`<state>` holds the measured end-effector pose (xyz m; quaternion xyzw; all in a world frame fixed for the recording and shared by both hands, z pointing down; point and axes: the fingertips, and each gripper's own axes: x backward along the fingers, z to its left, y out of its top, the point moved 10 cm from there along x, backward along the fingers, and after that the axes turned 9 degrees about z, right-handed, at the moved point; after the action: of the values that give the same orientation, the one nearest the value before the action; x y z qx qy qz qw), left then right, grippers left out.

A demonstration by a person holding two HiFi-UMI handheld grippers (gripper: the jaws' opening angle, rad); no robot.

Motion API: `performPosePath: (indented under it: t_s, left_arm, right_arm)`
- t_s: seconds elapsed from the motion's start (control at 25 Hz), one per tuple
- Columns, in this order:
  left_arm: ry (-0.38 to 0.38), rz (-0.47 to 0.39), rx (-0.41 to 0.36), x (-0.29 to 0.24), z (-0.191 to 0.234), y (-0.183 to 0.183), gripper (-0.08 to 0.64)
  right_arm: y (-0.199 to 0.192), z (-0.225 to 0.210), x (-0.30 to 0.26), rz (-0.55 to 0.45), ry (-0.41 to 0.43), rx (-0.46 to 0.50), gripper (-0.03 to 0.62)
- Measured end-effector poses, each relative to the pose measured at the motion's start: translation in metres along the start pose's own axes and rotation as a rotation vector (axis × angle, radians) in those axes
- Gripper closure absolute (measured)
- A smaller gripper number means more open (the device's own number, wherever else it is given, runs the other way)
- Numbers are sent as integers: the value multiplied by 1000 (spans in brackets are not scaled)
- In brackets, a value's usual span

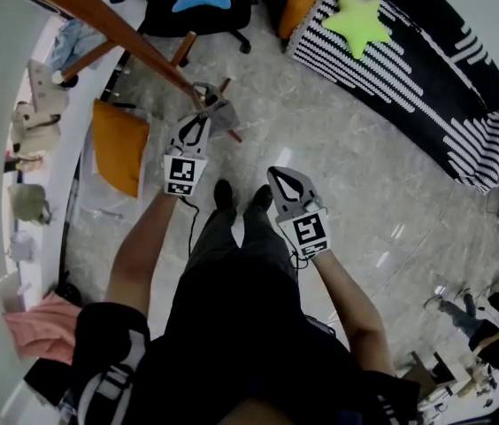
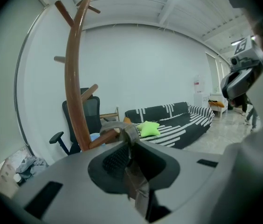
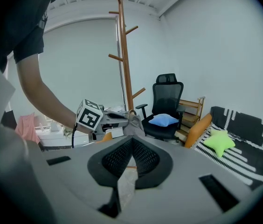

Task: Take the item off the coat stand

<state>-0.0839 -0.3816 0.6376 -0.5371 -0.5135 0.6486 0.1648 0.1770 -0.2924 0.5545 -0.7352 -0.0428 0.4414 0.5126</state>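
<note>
The brown wooden coat stand (image 1: 117, 29) slants across the upper left of the head view. My left gripper (image 1: 207, 115) is at one of its low pegs (image 2: 101, 140), shut on a grey fabric item (image 2: 122, 129) whose strap loops over the peg's end. The strap runs down between the jaws. In the right gripper view the grey item (image 3: 134, 124) hangs at the tip of the left gripper (image 3: 117, 117), beside the stand's pole (image 3: 123, 55). My right gripper (image 1: 278, 175) hangs lower and to the right, away from the stand, shut with nothing in it.
A black office chair (image 1: 205, 7) with a blue star cushion stands behind the stand. A black-and-white striped sofa (image 1: 426, 69) with a green star cushion (image 1: 356, 20) fills the upper right. An orange cushion (image 1: 118, 144) and a white ledge (image 1: 64, 158) with small things lie left.
</note>
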Motion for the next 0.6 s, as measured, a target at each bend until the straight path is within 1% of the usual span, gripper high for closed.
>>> performPosePath:
  t_s: [0.32, 0.6]
  left_arm:
    - [-45, -33, -18, 28, -28, 21, 497]
    - [-68, -90, -18, 69, -43, 51, 497]
  right_arm:
    - [4, -2, 29, -45, -41, -26, 573]
    - [20, 3, 58, -104, -74, -36, 574]
